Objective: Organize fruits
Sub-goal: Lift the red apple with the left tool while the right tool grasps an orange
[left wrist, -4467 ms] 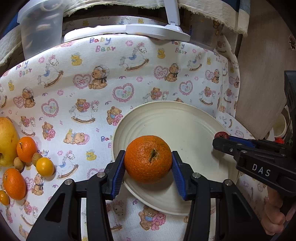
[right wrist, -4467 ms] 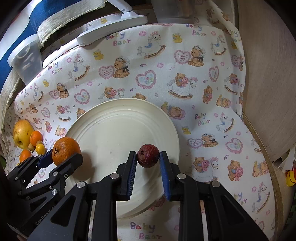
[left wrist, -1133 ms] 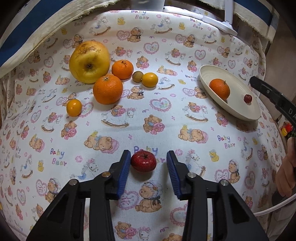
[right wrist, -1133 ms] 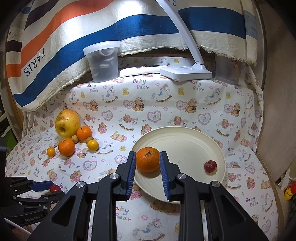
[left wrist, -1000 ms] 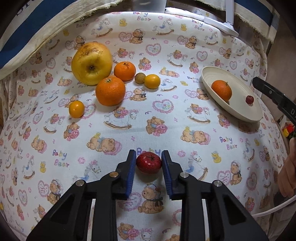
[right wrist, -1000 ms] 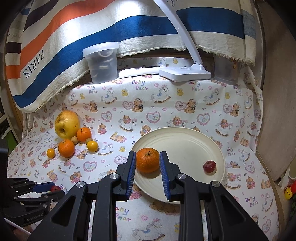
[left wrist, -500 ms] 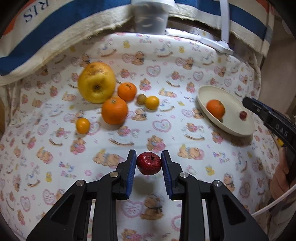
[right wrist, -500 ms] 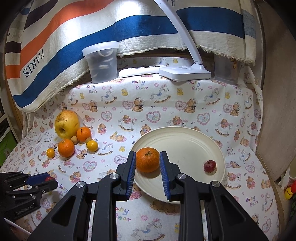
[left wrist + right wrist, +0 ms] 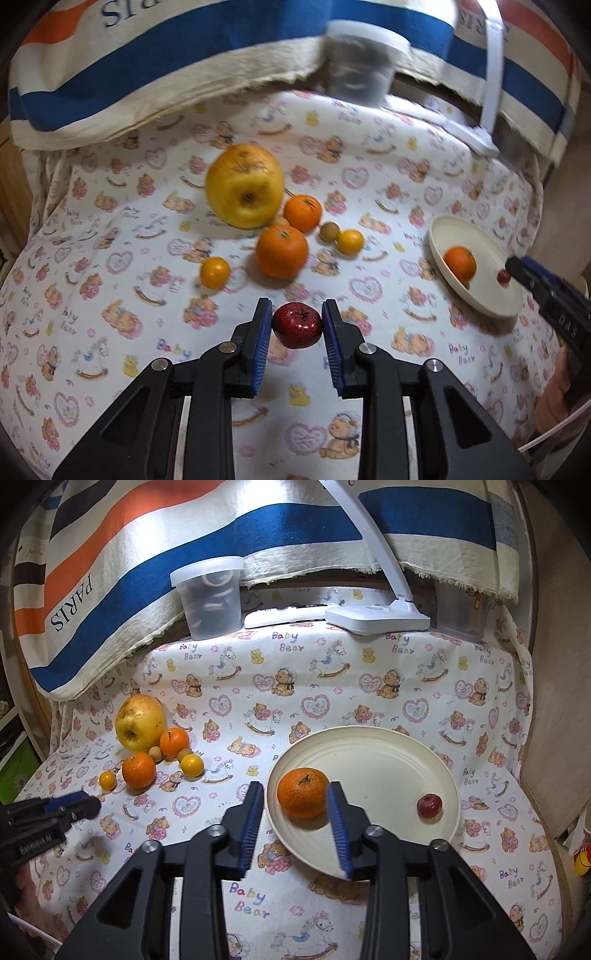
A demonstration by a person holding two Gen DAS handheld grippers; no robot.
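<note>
2 grippers are in use. Left gripper (image 9: pixel 297 326) is clamped on a small red fruit (image 9: pixel 296 325), both blue pads pressing its flanks at about its widest girth, stem end facing the camera; the fruit appears clear of the printed cloth (image 9: pixel 110 258). Judged small, light, hard-skinned and glossy, so it could squirt out of a loose pinch; the present hold across the middle looks the sound one, with moderate pressure only, since bruising is possible.

Right gripper (image 9: pixel 295 805) has its jaws opening. An orange (image 9: pixel 303 792) lies between them on the plate (image 9: pixel 369 738), and a visible gap shows on the left pad side, so no grip is judged there. The orange sits at about 9 o'clock on the plate; a second small red fruit (image 9: pixel 429 805) sits near the rim at about 4 o'clock.

From the left gripper outward: 1 large orange (image 9: pixel 282 251) at 12 o'clock, a small yellow-orange fruit (image 9: pixel 215 272) at 11 o'clock, a big yellow apple (image 9: pixel 243 190) beyond, and the plate far off at 2 o'clock. The apple looks the heaviest piece and too broad for an easy pinch. The round fruits may roll on the plate when released; a low release near existing fruit seems advisable.
</note>
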